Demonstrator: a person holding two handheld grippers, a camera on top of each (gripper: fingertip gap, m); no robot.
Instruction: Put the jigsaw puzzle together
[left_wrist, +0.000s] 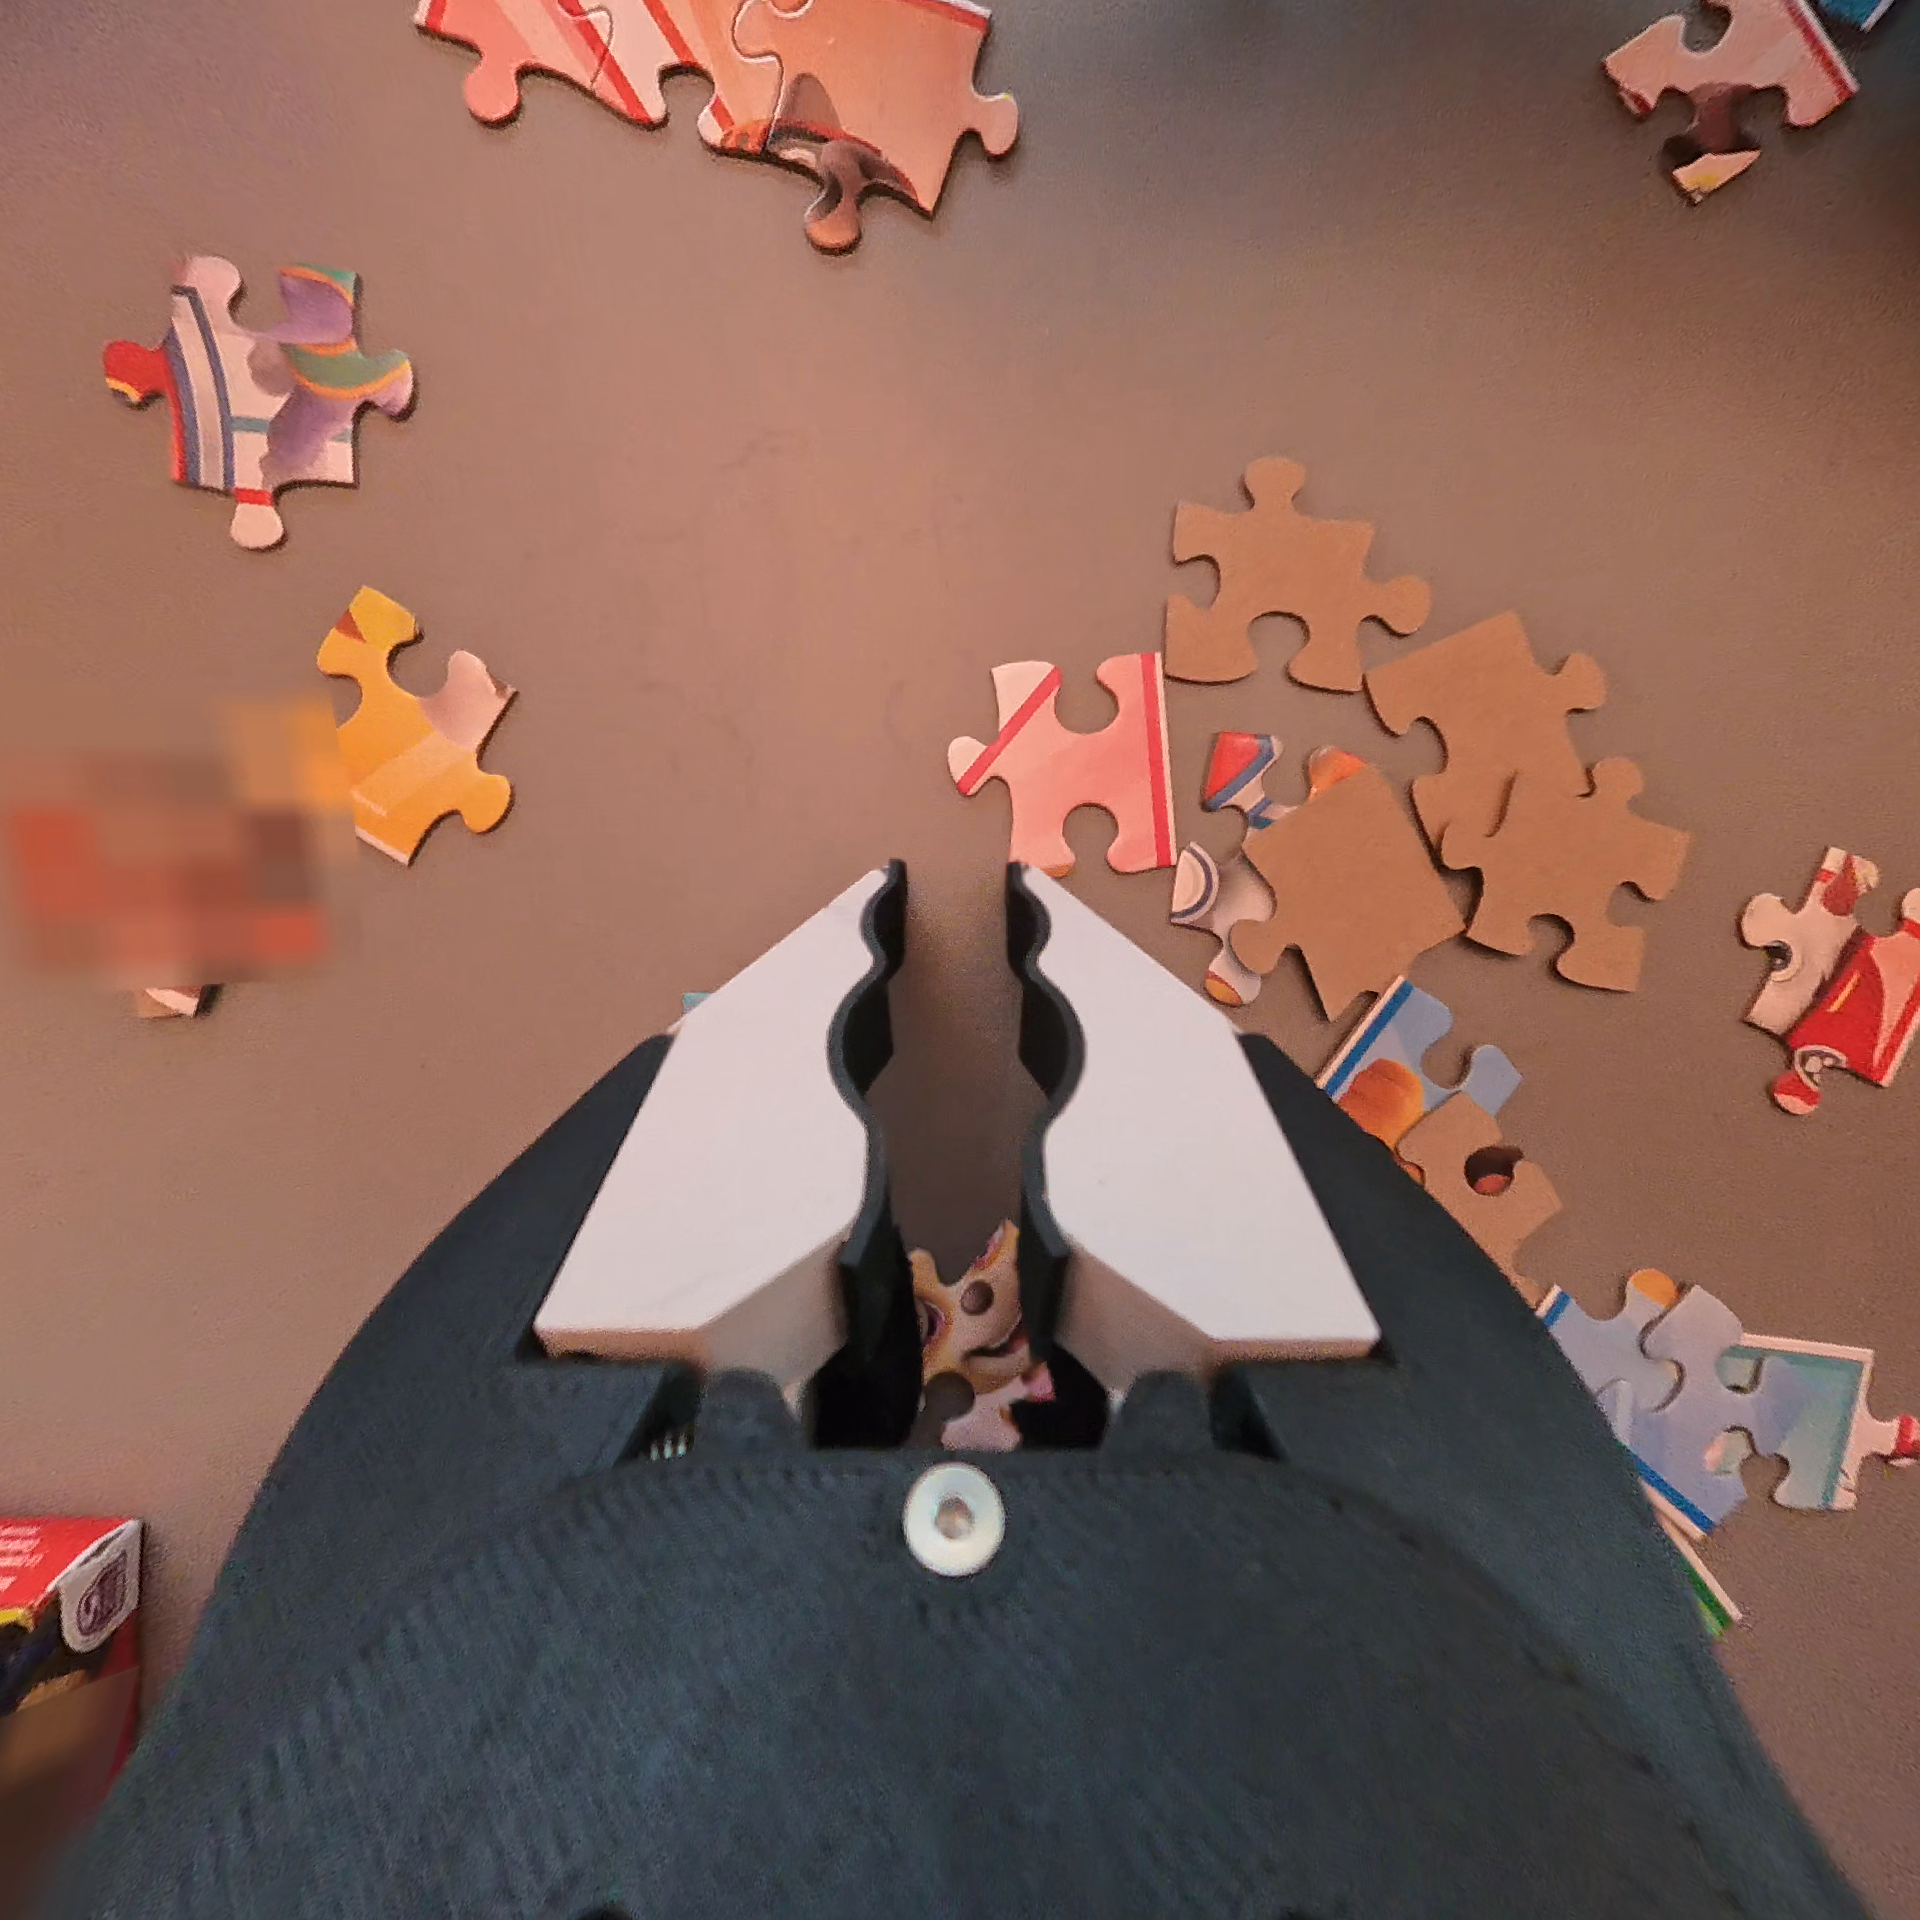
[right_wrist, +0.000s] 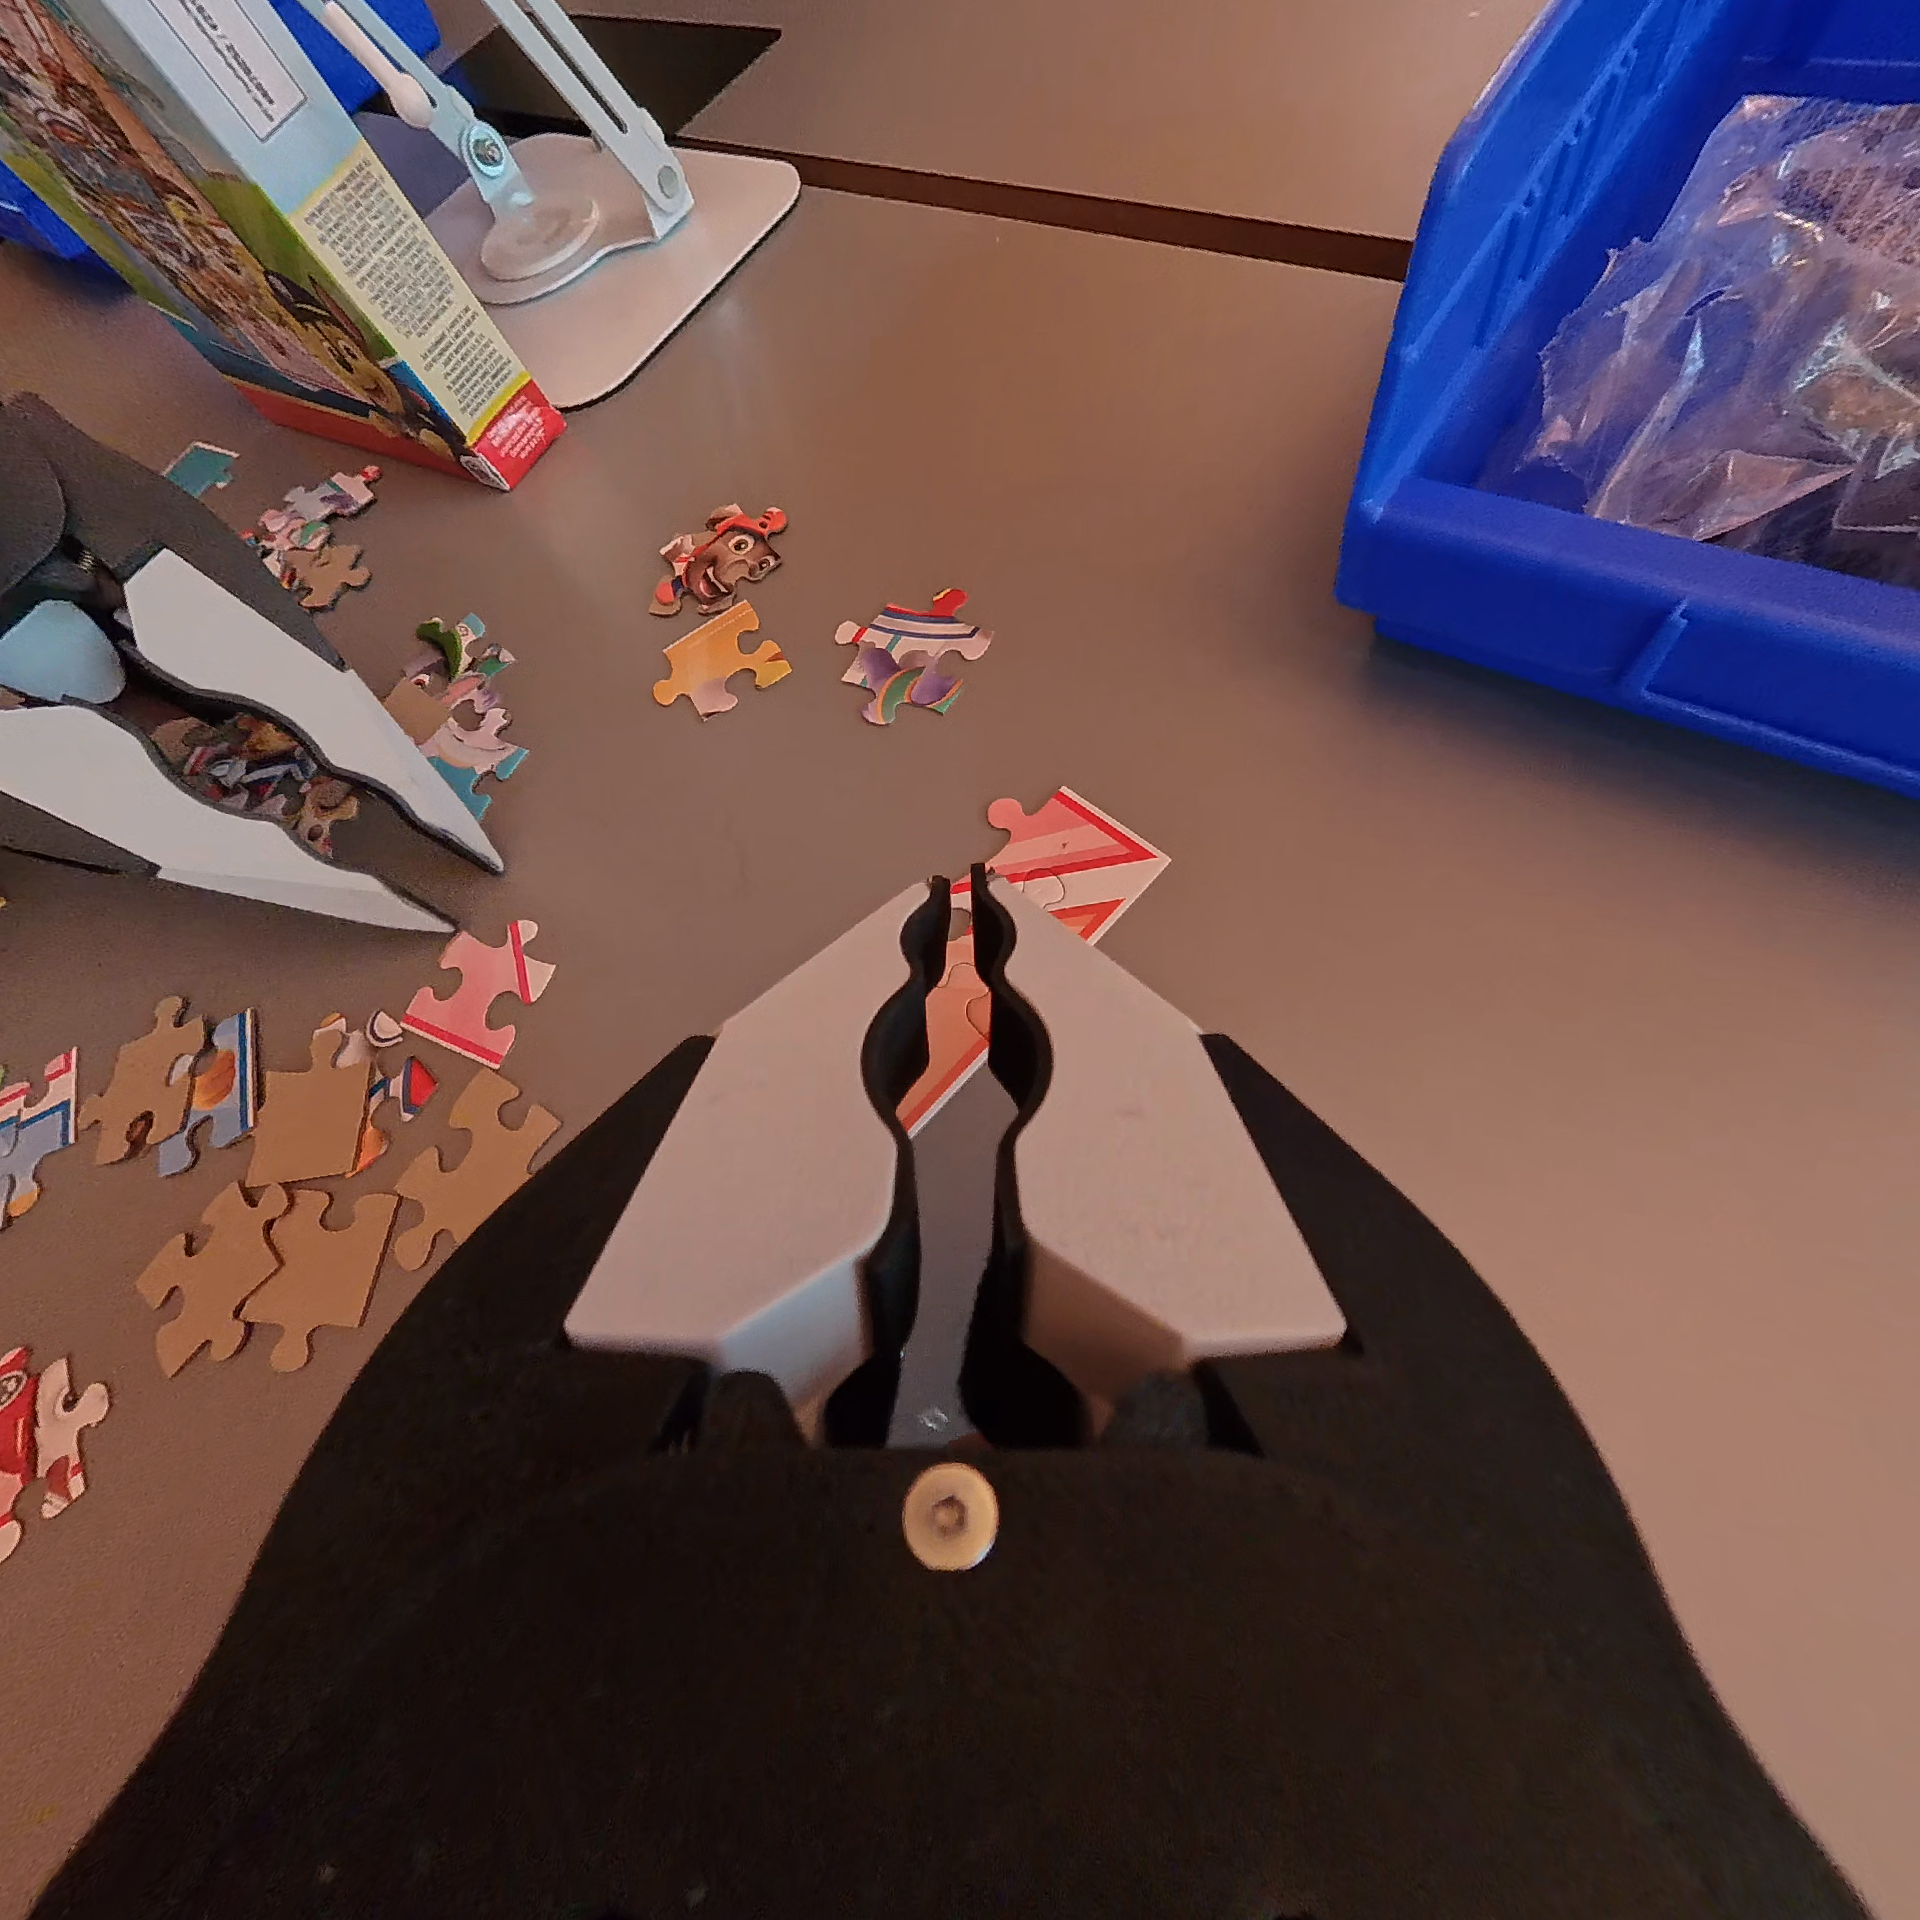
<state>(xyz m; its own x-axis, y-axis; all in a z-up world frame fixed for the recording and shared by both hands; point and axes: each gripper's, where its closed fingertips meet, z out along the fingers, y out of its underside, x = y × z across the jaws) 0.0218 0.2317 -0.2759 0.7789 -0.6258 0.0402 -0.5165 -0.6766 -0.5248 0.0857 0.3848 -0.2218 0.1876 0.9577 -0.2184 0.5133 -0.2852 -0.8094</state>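
Note:
A joined section of pink puzzle pieces with red stripes (right_wrist: 1086, 857) lies flat on the brown table and also shows in the left wrist view (left_wrist: 790, 73). My right gripper (right_wrist: 958, 881) is over its near edge with the jaws nearly closed. I cannot tell if the tips touch it. My left gripper (left_wrist: 956, 875) hovers over bare table, slightly open and empty, and shows at the left of the right wrist view (right_wrist: 478, 894). A loose pink piece (left_wrist: 1081, 769) lies just right of its tips. Face-down brown pieces (left_wrist: 1455, 790) lie further right.
A yellow piece (left_wrist: 416, 738), a striped purple piece (left_wrist: 270, 384), a red piece (left_wrist: 1849, 987) and blue pieces (left_wrist: 1714, 1392) lie scattered. The puzzle box (right_wrist: 343, 291) leans by a white stand (right_wrist: 644, 270) at the back left. A blue bin (right_wrist: 1558, 582) holding a plastic bag stands at the right. Spacing between my two grippers at the tips: around 20 cm. The yellow piece (left_wrist: 416, 738) is about 9 cm from my left fingertips and 15 cm from my right. Seen from the right wrist view (right_wrist: 709, 671) as well.

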